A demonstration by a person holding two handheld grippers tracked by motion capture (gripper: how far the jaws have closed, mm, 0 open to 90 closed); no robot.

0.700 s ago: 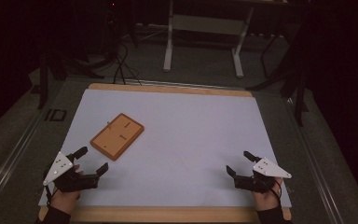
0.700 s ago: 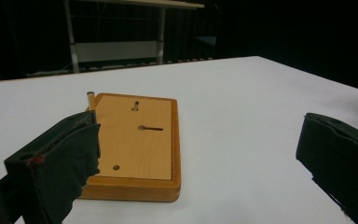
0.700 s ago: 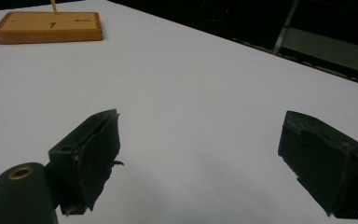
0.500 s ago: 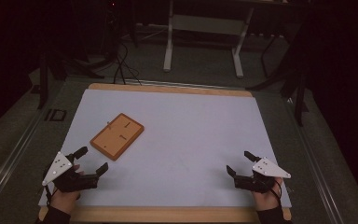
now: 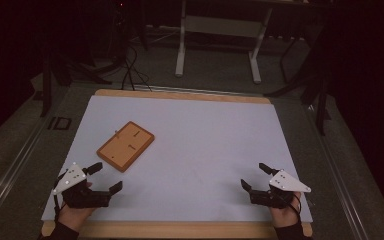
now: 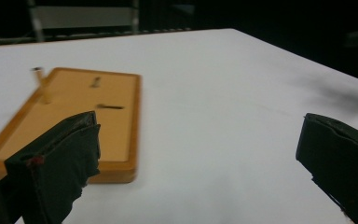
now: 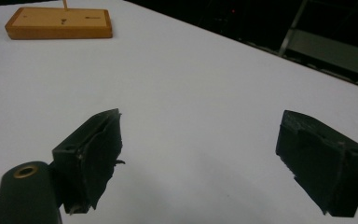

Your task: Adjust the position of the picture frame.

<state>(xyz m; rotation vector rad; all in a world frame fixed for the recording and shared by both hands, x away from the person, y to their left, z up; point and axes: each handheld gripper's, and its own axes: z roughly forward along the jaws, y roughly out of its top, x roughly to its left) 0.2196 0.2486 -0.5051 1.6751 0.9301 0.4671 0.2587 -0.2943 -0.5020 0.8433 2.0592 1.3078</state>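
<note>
A shallow wooden tray (image 5: pixel 126 145) is seen lying flat on the left half of the white-covered bench (image 5: pixel 205 150), with a thin upright peg (image 5: pixel 116 133) at its far edge and two small dark slots in its floor; nothing else is held in it. The left gripper (image 5: pixel 105 177) is held near the tray's near corner, fingers apart. The right gripper (image 5: pixel 256 176) is held at the near right, well apart from the tray, fingers likewise spread.
</note>
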